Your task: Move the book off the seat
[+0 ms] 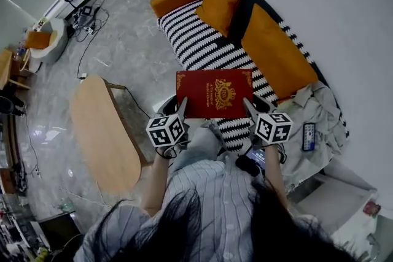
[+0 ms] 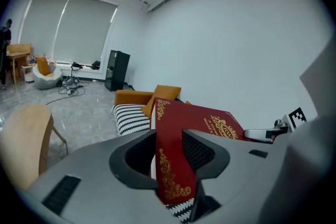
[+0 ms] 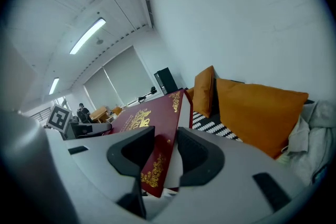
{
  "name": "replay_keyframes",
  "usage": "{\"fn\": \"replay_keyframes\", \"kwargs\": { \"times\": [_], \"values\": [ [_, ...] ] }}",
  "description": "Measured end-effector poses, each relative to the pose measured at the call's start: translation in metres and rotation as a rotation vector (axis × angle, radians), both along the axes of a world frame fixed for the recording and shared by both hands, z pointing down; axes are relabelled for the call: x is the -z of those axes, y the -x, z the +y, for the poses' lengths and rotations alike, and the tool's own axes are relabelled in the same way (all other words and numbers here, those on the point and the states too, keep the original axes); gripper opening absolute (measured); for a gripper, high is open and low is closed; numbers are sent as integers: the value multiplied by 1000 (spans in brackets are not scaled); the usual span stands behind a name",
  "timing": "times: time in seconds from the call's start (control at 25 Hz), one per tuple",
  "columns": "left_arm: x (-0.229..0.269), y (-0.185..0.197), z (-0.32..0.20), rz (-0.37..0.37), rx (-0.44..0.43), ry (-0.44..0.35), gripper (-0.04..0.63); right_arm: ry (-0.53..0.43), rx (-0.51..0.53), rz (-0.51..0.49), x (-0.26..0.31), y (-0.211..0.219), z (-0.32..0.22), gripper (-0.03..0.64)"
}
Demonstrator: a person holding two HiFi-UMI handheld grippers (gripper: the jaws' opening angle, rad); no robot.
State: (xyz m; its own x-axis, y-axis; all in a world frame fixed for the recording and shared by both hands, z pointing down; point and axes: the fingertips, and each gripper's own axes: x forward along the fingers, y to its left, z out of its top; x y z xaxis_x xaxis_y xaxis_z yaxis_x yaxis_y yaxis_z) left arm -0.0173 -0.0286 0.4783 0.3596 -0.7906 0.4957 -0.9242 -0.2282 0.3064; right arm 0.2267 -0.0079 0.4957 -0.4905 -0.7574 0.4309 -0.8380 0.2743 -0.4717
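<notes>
Left gripper (image 1: 182, 106) and right gripper (image 1: 248, 105) each clamp a near corner of the red book (image 1: 215, 92), a two-sided hold seemingly meant to steady it above the striped seat (image 1: 202, 46).

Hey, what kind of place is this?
Probably an office or studio lounge: an orange sofa with a black-and-white striped seat, an oval light-wood coffee table, and a long ceiling strip light.
</notes>
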Motion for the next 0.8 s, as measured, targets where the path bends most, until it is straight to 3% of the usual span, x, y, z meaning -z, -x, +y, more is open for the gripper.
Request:
{"fn": "replay_keyframes", "kwargs": {
  "times": [0.52,0.8],
  "values": [
    [8,107,19,-9,221,-29,163,11,226,19,4,109,-37,150],
    [5,207,21,15,379,-18,163,21,398,56,9,216,-72,150]
  ]
}}
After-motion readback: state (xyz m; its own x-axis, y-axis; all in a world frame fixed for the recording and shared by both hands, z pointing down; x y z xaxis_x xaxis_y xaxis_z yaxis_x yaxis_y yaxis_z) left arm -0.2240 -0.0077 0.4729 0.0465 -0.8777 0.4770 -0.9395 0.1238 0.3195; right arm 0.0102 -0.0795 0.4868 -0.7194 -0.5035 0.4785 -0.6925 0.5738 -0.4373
